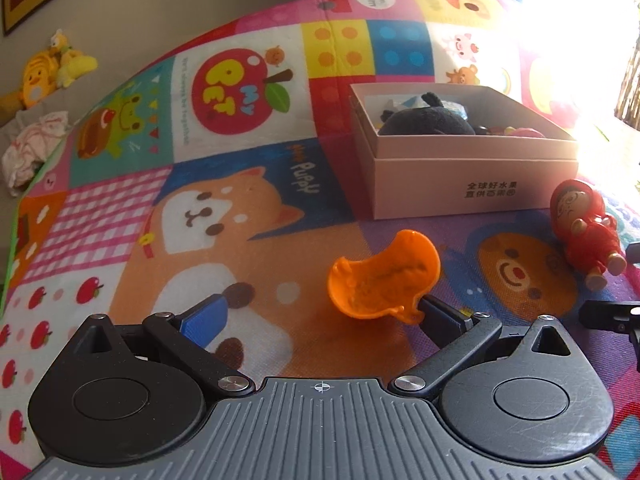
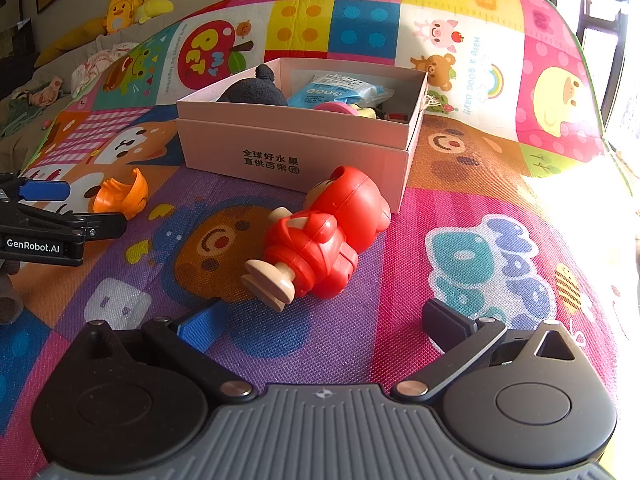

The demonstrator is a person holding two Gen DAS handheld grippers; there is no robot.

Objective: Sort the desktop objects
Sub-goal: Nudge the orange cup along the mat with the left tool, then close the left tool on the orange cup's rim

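Right wrist view: the right tongs [image 2: 320, 320] hang spread apart, empty, over a colourful cartoon play mat [image 2: 500, 216]. A red plastic doll with pale wooden feet [image 2: 320, 240] lies on its side straight ahead, feet toward the tongs, head touching a pink cardboard box [image 2: 296, 152]. Farther left, the left tongs [image 1: 320, 312], also apart, approach an orange plastic shell piece [image 1: 380, 280]; its edge touches one finger.
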